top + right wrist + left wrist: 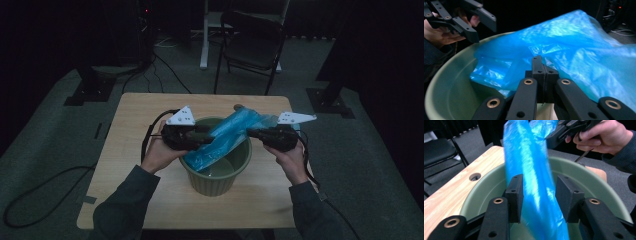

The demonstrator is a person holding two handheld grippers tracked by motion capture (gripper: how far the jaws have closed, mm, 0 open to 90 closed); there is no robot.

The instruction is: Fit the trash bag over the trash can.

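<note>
A: Where's the bag right now?

B: Strung across the bin on the tabletop. Its long axis runs from low on the left side of the bin, inside the rim, up to the far right, over the rim.

A: Who has it?

B: The right gripper. In the right gripper view its fingers are pressed together on a fold of the bag; no gap shows between them.

A: And the left gripper?

B: Its fingers stand apart, one on each side of the plastic. The bag runs between them, brushing or just beside the inner face of one finger and clear of the other, so I would not call that a grip.

A: So what does the coming move hinge on?

B: My guess is the bag gets opened out to line the bin. The strip already lies straight ahead of the left fingers, between them, running up and away toward the right hand. The left is the one placed to close on the low end, while the right holds the high end
</note>
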